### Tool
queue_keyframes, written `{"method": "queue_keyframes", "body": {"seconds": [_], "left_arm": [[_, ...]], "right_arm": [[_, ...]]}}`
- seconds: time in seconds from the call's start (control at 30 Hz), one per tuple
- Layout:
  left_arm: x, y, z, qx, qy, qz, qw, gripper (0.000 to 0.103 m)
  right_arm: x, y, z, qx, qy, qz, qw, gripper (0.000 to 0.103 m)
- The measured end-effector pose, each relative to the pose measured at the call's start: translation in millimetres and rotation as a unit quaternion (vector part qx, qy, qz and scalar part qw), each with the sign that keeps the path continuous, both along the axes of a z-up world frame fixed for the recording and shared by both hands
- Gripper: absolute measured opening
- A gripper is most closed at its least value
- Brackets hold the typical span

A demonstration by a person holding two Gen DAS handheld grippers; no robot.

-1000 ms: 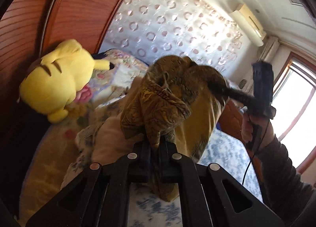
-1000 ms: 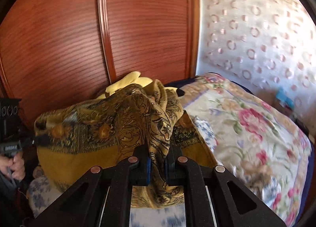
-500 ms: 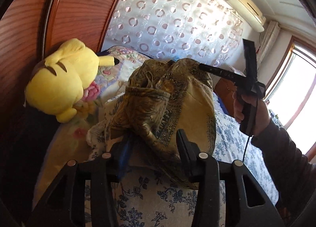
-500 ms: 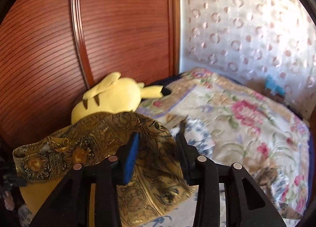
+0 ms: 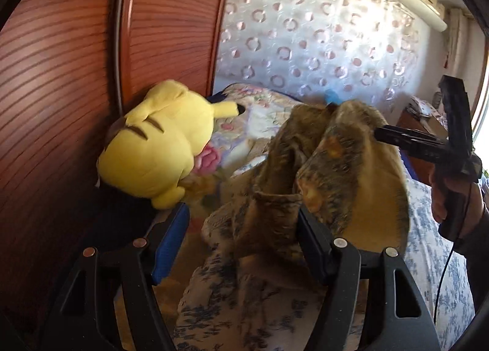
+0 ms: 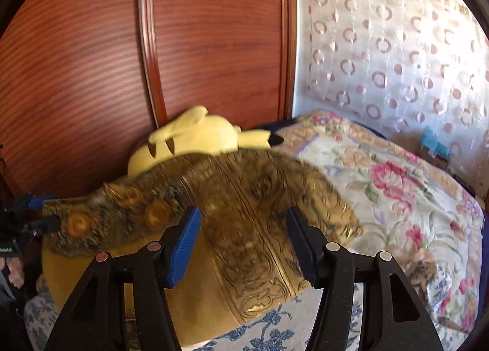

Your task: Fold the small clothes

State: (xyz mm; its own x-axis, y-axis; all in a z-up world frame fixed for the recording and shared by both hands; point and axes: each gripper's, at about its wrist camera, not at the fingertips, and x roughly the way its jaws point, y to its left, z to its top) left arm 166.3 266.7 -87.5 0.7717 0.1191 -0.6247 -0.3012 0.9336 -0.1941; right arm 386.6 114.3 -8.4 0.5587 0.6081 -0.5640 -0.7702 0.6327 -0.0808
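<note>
Both claws stand apart, jaws just opened: the left gripper (image 5: 241,241) and right gripper (image 6: 241,241) release the mustard paisley scarf (image 6: 244,213), soft and rumpled, slumping between them onto the floral quilted bed (image 6: 397,186), near a plush yellow Pikachu toy (image 5: 159,149).

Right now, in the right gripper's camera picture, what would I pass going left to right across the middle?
Wooden wardrobe → yellow plush toy → golden patterned cloth → floral quilt → small blue thing by the dotted curtain.
</note>
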Motion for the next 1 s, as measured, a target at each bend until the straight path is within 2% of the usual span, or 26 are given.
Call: {"method": "queue_keyframes", "body": {"seconds": [0.1, 0.23, 0.37, 0.43, 0.5, 0.63, 1.0], "left_arm": [[-5, 3, -7, -0.012, 0.010, 0.000, 0.9999, 0.070], [-13, -7, 4, 0.009, -0.002, -0.008, 0.9999, 0.070], [-21, -22, 21, 0.021, -0.022, -0.028, 0.9991, 0.070], [-23, -33, 27, 0.031, -0.025, -0.047, 0.9981, 0.070], [-23, -49, 32, 0.048, -0.023, -0.066, 0.9964, 0.078], [-25, -81, 35, 0.069, -0.021, -0.097, 0.9926, 0.081], [-41, -169, 52, 0.069, -0.045, -0.169, 0.9822, 0.082]], "right_arm": [[8, 6, -6, -0.002, 0.012, -0.007, 1.000, 0.060], [4, 10, -3, -0.002, 0.013, -0.015, 1.000, 0.060], [-11, -11, 6, 0.011, 0.012, -0.018, 1.000, 0.061], [-23, -19, 7, 0.018, 0.013, -0.018, 1.000, 0.061], [-37, -30, 8, 0.024, 0.011, -0.019, 0.999, 0.061], [-65, -50, 12, 0.036, 0.005, -0.021, 0.999, 0.061], [-148, -131, 21, 0.063, -0.020, -0.064, 0.996, 0.063]]}}
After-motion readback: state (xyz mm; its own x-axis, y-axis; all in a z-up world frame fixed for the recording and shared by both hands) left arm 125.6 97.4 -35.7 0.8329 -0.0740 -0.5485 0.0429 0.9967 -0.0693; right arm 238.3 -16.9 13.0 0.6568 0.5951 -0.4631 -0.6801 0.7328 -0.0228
